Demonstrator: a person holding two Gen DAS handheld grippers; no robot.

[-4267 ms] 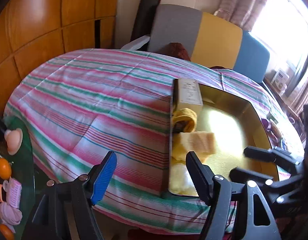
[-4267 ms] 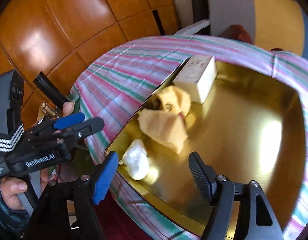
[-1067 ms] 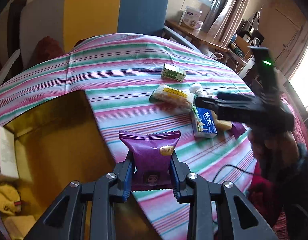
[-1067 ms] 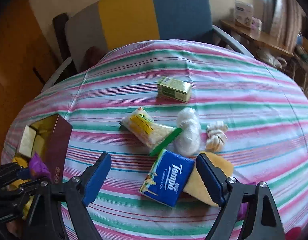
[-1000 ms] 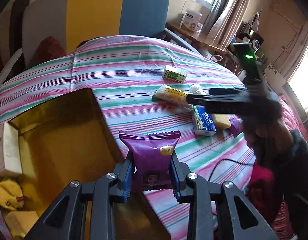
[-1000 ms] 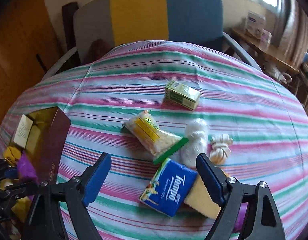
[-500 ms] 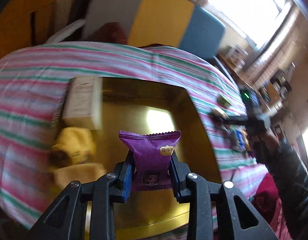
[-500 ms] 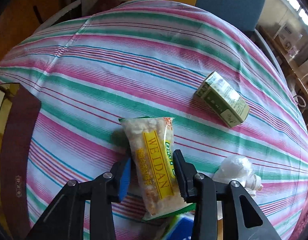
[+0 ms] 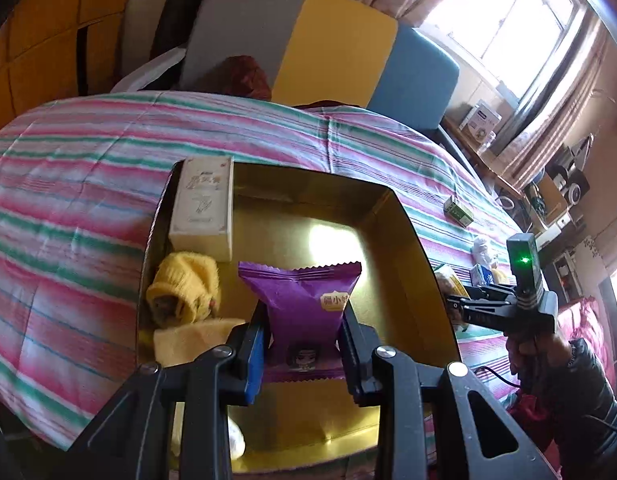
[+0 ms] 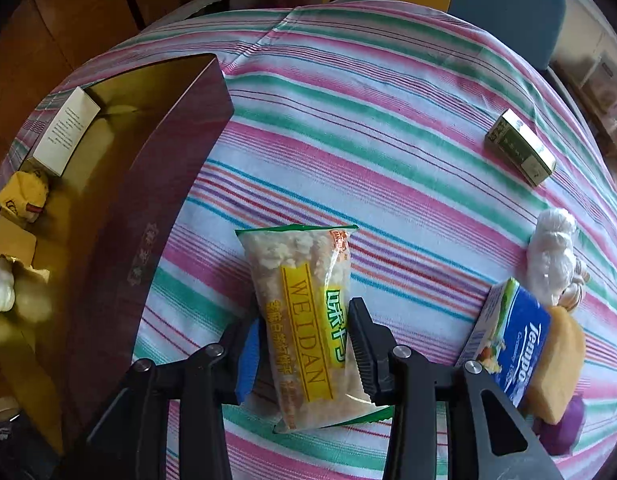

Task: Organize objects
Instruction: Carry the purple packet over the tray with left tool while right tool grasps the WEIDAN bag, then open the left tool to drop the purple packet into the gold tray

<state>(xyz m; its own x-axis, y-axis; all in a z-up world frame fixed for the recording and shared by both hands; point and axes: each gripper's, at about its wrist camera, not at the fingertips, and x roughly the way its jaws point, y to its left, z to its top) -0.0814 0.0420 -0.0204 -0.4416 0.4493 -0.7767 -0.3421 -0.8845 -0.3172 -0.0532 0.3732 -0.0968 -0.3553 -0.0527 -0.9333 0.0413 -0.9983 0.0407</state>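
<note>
My left gripper (image 9: 302, 354) is shut on a purple snack packet (image 9: 302, 300) and holds it over the gold-lined box (image 9: 392, 216). The box holds a cream carton (image 9: 202, 206), a yellow knitted thing (image 9: 184, 292) and a yellow sponge (image 9: 188, 340). My right gripper (image 10: 304, 356) is shut on a clear WEIDAN snack bag (image 10: 304, 304) on the striped tablecloth (image 10: 368, 112), just right of the box's maroon wall (image 10: 148, 216). The right gripper also shows in the left wrist view (image 9: 460, 304).
On the cloth to the right lie a green carton (image 10: 520, 152), a white bundle (image 10: 552, 244), a blue Tempo tissue pack (image 10: 512, 336), a yellow sponge (image 10: 560, 360) and a purple thing (image 10: 564, 428). A colour-block chair (image 9: 308, 44) stands behind the table.
My left gripper has carried the purple packet from over the cloth to over the box. My right gripper has moved in and shut on the WEIDAN bag.
</note>
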